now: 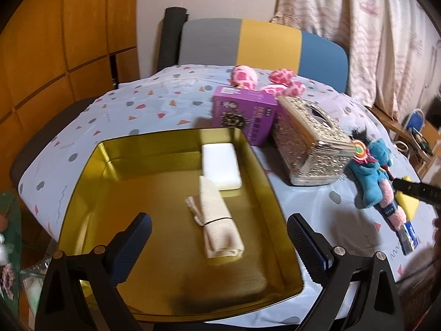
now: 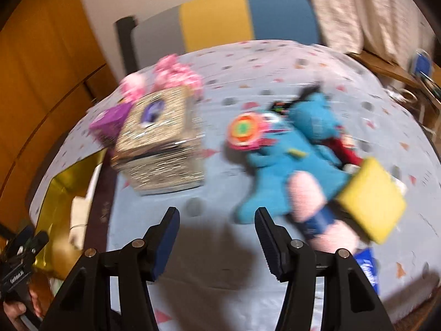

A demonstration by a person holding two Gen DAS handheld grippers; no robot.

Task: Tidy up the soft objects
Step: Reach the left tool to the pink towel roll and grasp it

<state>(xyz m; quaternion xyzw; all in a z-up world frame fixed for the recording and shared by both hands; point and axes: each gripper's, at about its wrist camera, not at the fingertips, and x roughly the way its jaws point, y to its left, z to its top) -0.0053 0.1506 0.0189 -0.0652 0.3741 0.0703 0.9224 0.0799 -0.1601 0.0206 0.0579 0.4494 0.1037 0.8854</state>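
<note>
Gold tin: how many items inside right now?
2. A white rectangular block lies at the far right of the gold tin; a rolled beige cloth lies just in front of it, ahead of the open left tongs. The tin's near wall may hide more.

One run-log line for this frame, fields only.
left gripper: open, over gold tray | tray: white sponge, rolled cloth | right gripper: open, near blue plush

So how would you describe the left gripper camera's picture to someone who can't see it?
An open left gripper hovers over a gold tray holding a rolled beige cloth and a white sponge. Beyond, on a patterned tablecloth, sit a purple box, glittery tissue box and blue plush toy.
</note>
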